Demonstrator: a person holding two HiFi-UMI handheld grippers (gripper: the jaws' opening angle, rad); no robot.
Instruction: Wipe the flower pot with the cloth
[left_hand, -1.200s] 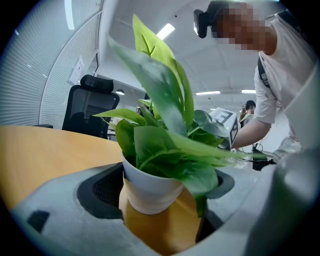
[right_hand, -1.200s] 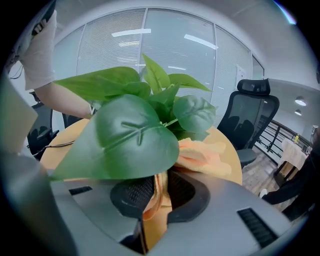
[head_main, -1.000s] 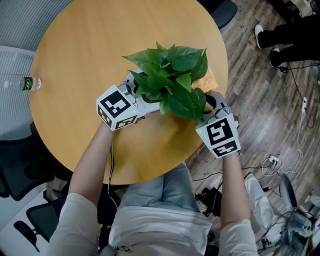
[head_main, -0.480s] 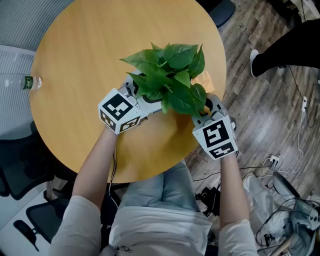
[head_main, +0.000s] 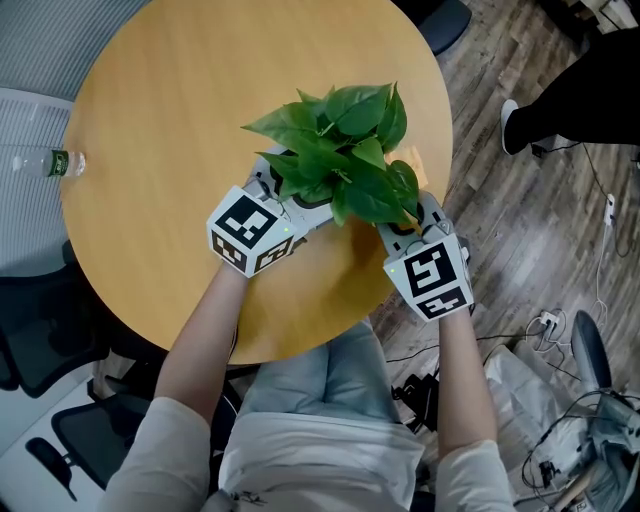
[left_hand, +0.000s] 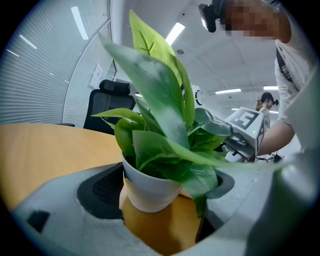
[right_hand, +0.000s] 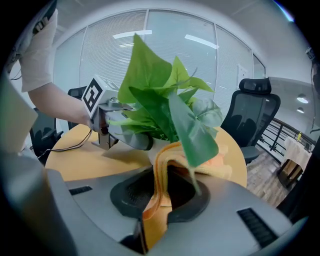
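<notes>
Two holds: left gripper (left_hand: 162, 197) clamps the probably light, breakable pot (left_hand: 147, 187) by its wall, bottom centre; right gripper (right_hand: 161, 195) pinches the limp cloth (right_hand: 156, 202).

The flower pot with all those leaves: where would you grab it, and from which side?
By its bare white wall just under the rim, coming in level from the side. The flower pot narrows toward its base, and the leaves spread over the rim, so a grip from above would likely crush them. The left gripper has its jaws on either side of that wall.
</notes>
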